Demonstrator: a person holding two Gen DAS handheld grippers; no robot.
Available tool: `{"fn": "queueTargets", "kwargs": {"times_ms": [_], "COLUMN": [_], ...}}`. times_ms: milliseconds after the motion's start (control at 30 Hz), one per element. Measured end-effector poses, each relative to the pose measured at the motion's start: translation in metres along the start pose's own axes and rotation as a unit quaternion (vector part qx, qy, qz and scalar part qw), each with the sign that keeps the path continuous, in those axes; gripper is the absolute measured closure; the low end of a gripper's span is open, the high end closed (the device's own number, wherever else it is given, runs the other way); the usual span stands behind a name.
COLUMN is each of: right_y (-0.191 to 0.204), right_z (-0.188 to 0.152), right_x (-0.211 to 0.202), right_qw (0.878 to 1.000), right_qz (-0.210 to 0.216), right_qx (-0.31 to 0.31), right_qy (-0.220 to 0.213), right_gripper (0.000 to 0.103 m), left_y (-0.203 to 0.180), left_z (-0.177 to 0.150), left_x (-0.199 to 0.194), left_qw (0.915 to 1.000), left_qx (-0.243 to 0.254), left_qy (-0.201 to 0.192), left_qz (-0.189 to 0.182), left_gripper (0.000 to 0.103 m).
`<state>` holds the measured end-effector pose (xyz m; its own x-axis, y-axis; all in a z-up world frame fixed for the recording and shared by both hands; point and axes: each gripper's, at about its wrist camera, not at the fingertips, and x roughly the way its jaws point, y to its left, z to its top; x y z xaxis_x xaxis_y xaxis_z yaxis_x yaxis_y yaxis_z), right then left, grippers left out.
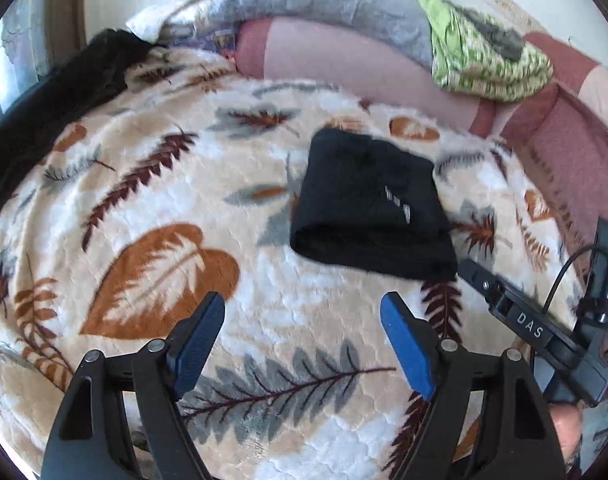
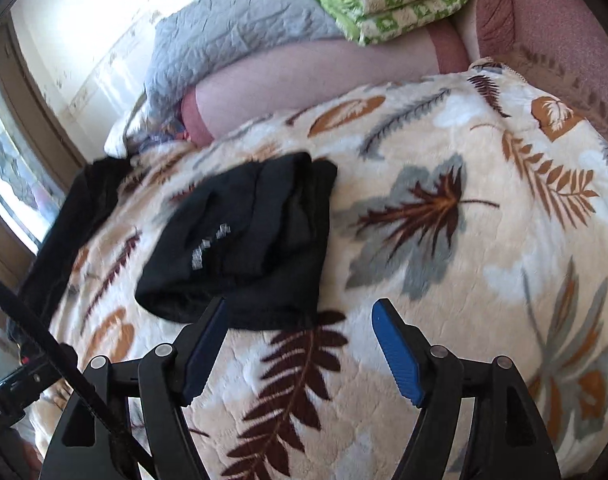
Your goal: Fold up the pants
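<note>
The black pants (image 1: 368, 208) lie folded into a compact bundle on the leaf-print blanket (image 1: 152, 208), with a small grey logo on top. My left gripper (image 1: 304, 312) is open and empty, hovering over the blanket just in front of the bundle. In the right wrist view the pants (image 2: 248, 240) lie ahead and to the left. My right gripper (image 2: 302, 316) is open and empty, its left finger (image 2: 208, 344) at the bundle's near edge. The right gripper's body (image 1: 536, 324) shows at the right of the left wrist view.
A second black garment (image 1: 56, 108) lies at the blanket's far left edge, also in the right wrist view (image 2: 76, 224). Pink pillows (image 1: 344, 60), a grey quilt (image 1: 324, 0) and a folded green patterned cloth (image 1: 484, 56) lie behind. A window is at the left.
</note>
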<state>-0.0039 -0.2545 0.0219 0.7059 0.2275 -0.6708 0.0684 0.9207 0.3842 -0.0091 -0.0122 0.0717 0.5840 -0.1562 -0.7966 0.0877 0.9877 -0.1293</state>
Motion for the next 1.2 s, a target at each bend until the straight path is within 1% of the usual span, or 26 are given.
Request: {"fn": "queueTargets", "kwargs": {"times_ms": [33,100,200,300,433,533,733,967,1200], "right_y": [0.003,0.008,0.012,0.008,-0.002,-0.008,-0.001,0.005,0.005], "right_z": [-0.001,-0.001,0.0,-0.001,-0.004,-0.004,-0.004,-0.006,-0.006], "right_x": [0.002,0.0,-0.002,0.004,0.015,0.017,0.011,0.009,0.01], "right_qw": [1.0,0.999,0.999,0.999,0.999,0.999,0.997,0.996,0.995], "right_qz": [-0.005,-0.011,-0.012,-0.019,-0.04,-0.041,-0.06,-0.066,-0.07], "right_qx": [-0.011,-0.029,-0.035,-0.033,-0.026,-0.012,-0.035,-0.05,-0.055], "right_qy": [0.002,-0.01,-0.026,-0.018,-0.008,-0.007,-0.028,-0.032,-0.032], "right_gripper": [0.025,0.025,0.025,0.025,0.025,0.025,0.025,0.024,0.023], "left_y": [-0.001,-0.002,-0.004,-0.006,-0.007,-0.008,-0.009,-0.015,-0.019], "left_z": [-0.001,-0.003,-0.003,-0.004,-0.005,-0.008,-0.011,-0.013,-0.016], "left_x": [0.003,0.006,0.006,0.006,0.01,0.012,0.016,0.018,0.023], "left_qw": [1.0,1.0,0.9999,0.9996,0.9985,0.9975,0.9972,0.9959,0.9956], "left_qx": [0.0,0.002,0.01,0.016,0.031,0.044,0.05,0.064,0.07], "left_qy": [0.006,0.009,0.006,0.004,0.002,0.0,0.009,0.008,0.019], "left_qz": [-0.001,0.001,0.011,0.022,0.044,0.056,0.054,0.063,0.059], "left_gripper": [0.024,0.024,0.024,0.024,0.024,0.024,0.024,0.024,0.024]}}
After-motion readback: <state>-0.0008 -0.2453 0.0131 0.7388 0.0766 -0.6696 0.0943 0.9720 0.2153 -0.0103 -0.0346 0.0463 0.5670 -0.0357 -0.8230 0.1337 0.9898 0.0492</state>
